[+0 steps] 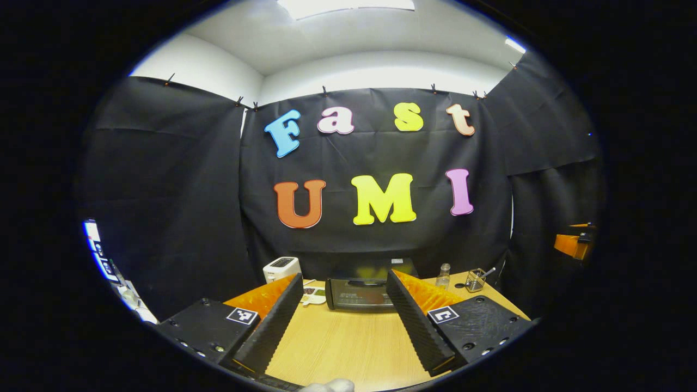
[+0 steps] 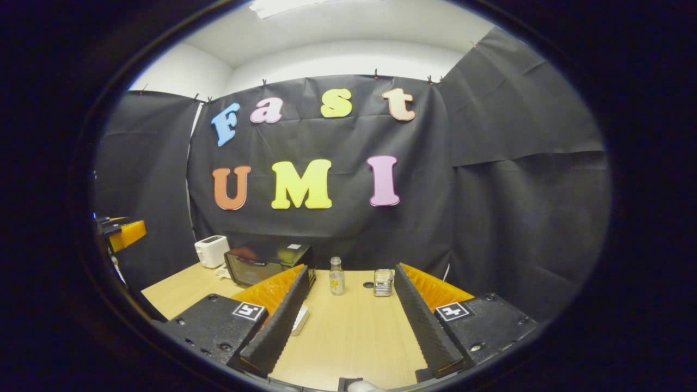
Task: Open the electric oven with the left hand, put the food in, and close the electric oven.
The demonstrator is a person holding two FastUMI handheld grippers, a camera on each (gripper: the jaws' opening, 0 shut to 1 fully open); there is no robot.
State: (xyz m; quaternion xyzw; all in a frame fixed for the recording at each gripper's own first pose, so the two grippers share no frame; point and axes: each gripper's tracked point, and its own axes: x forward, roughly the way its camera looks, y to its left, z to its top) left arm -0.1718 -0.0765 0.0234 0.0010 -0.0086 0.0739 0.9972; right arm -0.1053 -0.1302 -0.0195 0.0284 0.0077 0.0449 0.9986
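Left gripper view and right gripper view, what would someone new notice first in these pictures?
Probably the black electric oven, door closed, at the far side of the wooden table, straight ahead between the left gripper's spread black fingers. Left of it stands a white toaster. In the right gripper view, a small glass bottle and a wire holder stand on the table to the right of the oven, beyond the open right gripper.
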